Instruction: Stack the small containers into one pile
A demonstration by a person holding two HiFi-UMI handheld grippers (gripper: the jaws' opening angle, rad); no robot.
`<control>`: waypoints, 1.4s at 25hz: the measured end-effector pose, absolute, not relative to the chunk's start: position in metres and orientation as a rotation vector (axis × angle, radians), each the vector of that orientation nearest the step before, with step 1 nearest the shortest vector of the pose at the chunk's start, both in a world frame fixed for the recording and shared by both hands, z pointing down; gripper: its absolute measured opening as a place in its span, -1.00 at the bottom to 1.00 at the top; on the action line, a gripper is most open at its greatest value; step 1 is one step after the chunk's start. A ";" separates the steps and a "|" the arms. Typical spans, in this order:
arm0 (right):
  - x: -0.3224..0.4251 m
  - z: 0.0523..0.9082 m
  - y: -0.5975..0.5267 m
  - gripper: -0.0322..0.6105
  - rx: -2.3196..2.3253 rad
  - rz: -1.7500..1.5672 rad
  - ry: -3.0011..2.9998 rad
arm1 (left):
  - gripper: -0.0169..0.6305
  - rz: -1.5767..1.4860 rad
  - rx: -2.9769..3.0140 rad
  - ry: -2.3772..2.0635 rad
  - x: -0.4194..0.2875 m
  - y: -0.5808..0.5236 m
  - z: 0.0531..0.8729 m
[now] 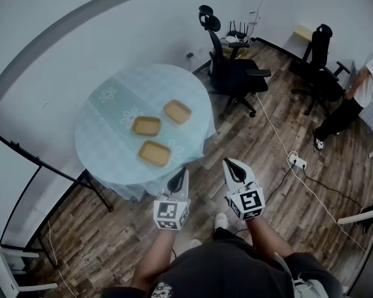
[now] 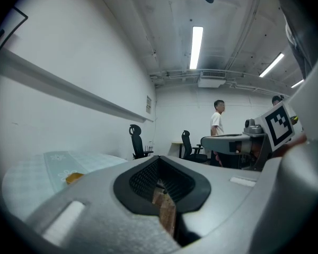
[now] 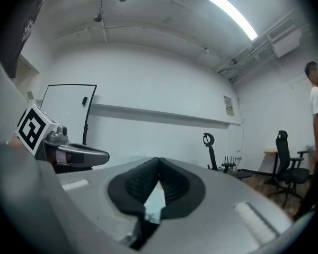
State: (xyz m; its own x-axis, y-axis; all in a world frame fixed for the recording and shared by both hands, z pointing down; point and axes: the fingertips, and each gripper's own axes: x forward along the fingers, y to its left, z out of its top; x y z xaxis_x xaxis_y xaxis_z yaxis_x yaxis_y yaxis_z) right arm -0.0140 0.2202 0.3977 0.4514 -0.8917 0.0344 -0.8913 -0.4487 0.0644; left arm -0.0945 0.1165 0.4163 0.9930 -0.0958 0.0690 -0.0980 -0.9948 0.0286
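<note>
The left hand-held gripper (image 1: pixel 178 181) has its jaws pressed together with nothing between them, and the right hand-held gripper (image 1: pixel 234 170) is likewise closed and empty. Both hang side by side in front of the person, over the wooden floor (image 1: pixel 280 210) just off the near edge of the round table (image 1: pixel 109 144). On its pale blue cloth lie three small tan containers (image 1: pixel 155 153) (image 1: pixel 147 126) (image 1: pixel 177 112), close together but unstacked. Beyond the table stands a black office chair (image 1: pixel 233 73).
</note>
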 end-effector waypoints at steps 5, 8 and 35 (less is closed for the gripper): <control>0.020 0.401 0.214 -0.89 2.587 0.003 -1.650 | -0.93 0.107 3.097 -0.184 -0.061 0.112 0.418; 0.042 0.404 0.211 -0.89 2.567 0.014 -1.676 | -0.93 0.120 3.096 -0.212 -0.040 0.111 0.421; 0.121 0.454 0.150 -0.89 2.333 0.181 -1.982 | -0.93 0.272 3.047 -0.480 0.028 0.084 0.451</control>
